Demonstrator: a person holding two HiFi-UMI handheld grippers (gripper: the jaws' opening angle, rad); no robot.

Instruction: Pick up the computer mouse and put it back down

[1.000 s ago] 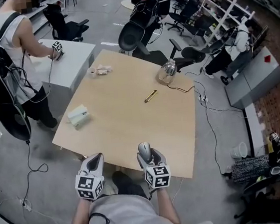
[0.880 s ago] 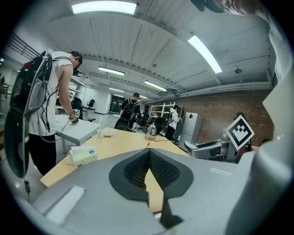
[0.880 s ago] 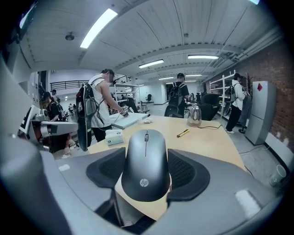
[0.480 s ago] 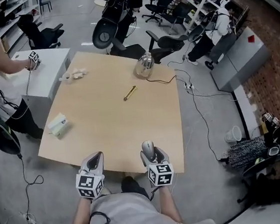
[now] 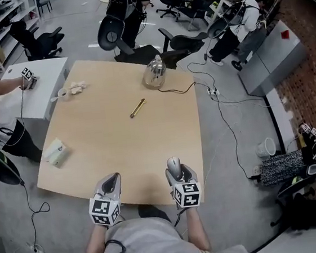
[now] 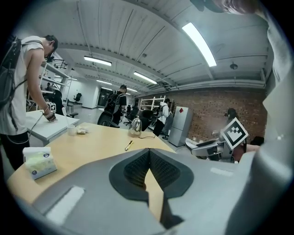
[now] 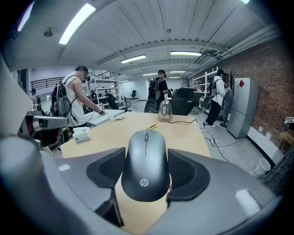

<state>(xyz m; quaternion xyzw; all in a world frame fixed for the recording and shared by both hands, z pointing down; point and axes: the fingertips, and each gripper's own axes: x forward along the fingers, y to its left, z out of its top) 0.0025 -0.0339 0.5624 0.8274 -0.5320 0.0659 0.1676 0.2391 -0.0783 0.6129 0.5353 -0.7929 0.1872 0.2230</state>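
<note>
Between right tongs (image 7: 146, 158), mouse (image 7: 146, 172), underside hidden.

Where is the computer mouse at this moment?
The computer mouse is clamped in the right tongs, at the near edge of the wooden table by its right corner, with the shut left tongs alongside.

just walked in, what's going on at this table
A person stands at the near edge of the table with a gripper in each hand. The right gripper is shut on the mouse. The left gripper is shut with nothing in it.
</note>
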